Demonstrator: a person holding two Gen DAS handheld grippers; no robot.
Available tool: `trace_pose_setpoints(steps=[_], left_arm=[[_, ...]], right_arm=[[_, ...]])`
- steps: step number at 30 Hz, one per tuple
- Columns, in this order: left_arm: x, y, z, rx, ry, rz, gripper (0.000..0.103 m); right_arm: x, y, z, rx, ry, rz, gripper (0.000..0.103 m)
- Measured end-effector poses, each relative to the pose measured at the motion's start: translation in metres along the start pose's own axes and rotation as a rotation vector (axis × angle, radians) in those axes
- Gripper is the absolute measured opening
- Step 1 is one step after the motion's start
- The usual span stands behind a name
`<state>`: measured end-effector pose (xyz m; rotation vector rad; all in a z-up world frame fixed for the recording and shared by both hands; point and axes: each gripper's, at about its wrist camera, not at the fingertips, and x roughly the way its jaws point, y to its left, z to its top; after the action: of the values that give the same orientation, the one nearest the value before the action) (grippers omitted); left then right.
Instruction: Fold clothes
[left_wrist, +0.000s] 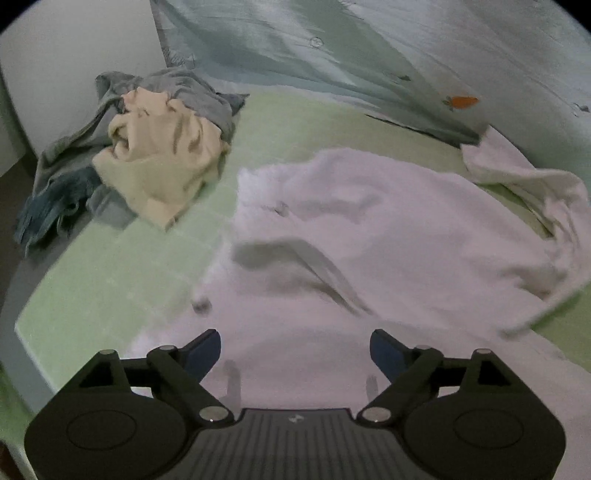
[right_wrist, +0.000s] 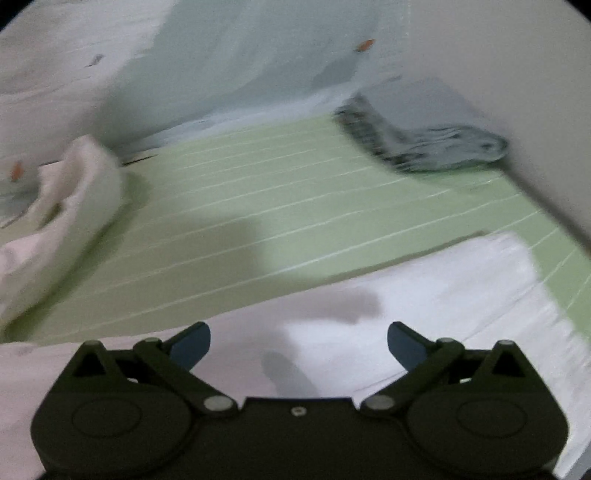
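Observation:
A white hooded garment lies spread on the green striped bed surface, its sleeve bunched at the far right. My left gripper hovers open just above the garment's near part, nothing between its fingers. In the right wrist view the same white cloth lies flat under my right gripper, which is open and empty. The bunched white sleeve shows at the left of that view.
A crumpled heap of cream cloth and grey-blue clothes sits at the bed's far left corner. A pale blue blanket with an orange carrot print lies along the back. A folded grey garment rests at the far right by a wall.

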<state>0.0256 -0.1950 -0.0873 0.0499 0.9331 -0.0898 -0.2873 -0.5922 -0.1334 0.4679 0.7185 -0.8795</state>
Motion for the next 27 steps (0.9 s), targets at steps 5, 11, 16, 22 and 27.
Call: trace_pose_setpoints(steps=[5, 11, 16, 22, 27], left_arm=[[0.047, 0.036, 0.054, 0.024, 0.005, -0.050, 0.088], [0.109, 0.039, 0.111, 0.034, 0.042, -0.124, 0.088], [0.156, 0.046, 0.137, -0.001, 0.083, -0.165, 0.088], [0.170, 0.049, 0.146, 0.011, 0.074, -0.195, 0.027], [0.163, 0.054, 0.152, 0.030, 0.014, -0.121, 0.019]], right_arm=[[-0.009, 0.075, -0.019, 0.015, 0.012, 0.037, 0.103], [-0.022, 0.129, -0.025, 0.019, 0.034, 0.039, 0.103], [-0.017, 0.156, -0.012, -0.022, 0.054, -0.024, 0.103], [-0.003, 0.192, 0.012, -0.055, 0.067, -0.053, 0.103], [0.011, 0.222, 0.026, -0.133, 0.048, -0.046, 0.103]])
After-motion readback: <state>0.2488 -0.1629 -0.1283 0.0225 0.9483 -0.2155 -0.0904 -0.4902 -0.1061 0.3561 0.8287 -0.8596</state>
